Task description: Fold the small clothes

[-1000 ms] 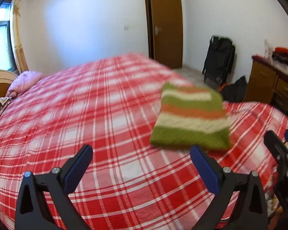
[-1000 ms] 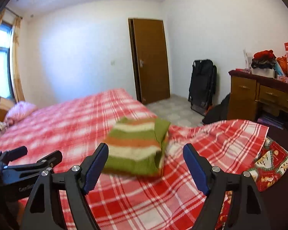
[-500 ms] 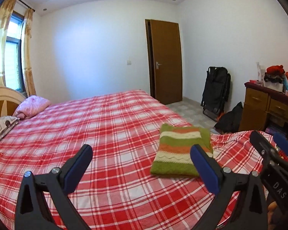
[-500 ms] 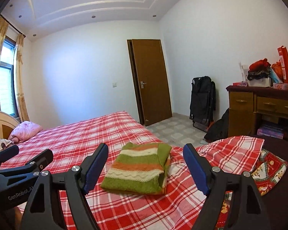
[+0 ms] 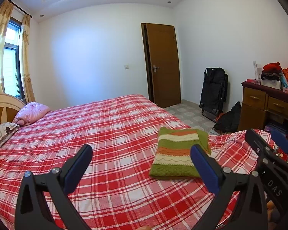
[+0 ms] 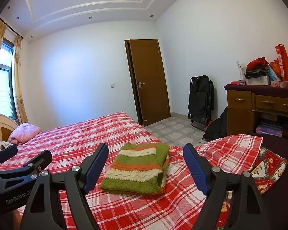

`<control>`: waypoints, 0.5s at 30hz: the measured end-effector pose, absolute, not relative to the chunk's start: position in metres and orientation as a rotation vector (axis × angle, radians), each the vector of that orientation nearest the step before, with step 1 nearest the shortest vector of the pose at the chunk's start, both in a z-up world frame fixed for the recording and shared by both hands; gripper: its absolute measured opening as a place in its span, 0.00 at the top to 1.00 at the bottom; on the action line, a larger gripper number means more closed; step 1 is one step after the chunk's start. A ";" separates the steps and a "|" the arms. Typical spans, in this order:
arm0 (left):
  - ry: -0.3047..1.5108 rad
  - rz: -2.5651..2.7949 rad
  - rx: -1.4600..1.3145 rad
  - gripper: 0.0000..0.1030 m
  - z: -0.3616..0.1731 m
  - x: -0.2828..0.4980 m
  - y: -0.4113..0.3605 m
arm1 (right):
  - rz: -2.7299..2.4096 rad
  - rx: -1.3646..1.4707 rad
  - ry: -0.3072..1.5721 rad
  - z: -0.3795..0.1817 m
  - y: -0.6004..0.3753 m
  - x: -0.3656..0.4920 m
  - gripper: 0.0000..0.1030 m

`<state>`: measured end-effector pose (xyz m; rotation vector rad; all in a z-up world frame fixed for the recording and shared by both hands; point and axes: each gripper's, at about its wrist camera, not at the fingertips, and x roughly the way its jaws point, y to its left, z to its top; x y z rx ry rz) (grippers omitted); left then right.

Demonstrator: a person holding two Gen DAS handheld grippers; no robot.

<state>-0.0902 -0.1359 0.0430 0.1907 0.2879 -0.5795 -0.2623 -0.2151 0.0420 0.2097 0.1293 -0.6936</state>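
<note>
A folded knit sweater (image 5: 179, 153) with green, orange and cream stripes lies flat on the red plaid bedspread (image 5: 109, 134) near the bed's right corner. It also shows in the right wrist view (image 6: 137, 167). My left gripper (image 5: 142, 164) is open and empty, held above the bed to the left of the sweater. My right gripper (image 6: 146, 164) is open and empty, held back from the sweater, which shows between its jaws. Neither gripper touches the sweater.
A pink bundle (image 5: 31, 113) and a patterned pillow (image 5: 2, 134) lie by the headboard. A wooden dresser (image 6: 259, 107) piled with clothes stands at right. A folded black chair (image 6: 200, 101) and a brown door (image 6: 149, 80) are behind the bed.
Both grippers have lifted and pulled back from the bed, so the views tilted up toward the room. The sweater stays folded in the same place.
</note>
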 end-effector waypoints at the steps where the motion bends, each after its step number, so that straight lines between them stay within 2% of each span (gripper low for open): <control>1: 0.288 -0.580 0.189 0.00 0.043 -0.090 -0.136 | -0.694 0.210 0.129 0.042 -0.215 -0.262 0.22; 15: 0.287 -0.582 0.190 0.00 0.044 -0.091 -0.139 | -0.695 0.213 0.130 0.040 -0.217 -0.262 0.22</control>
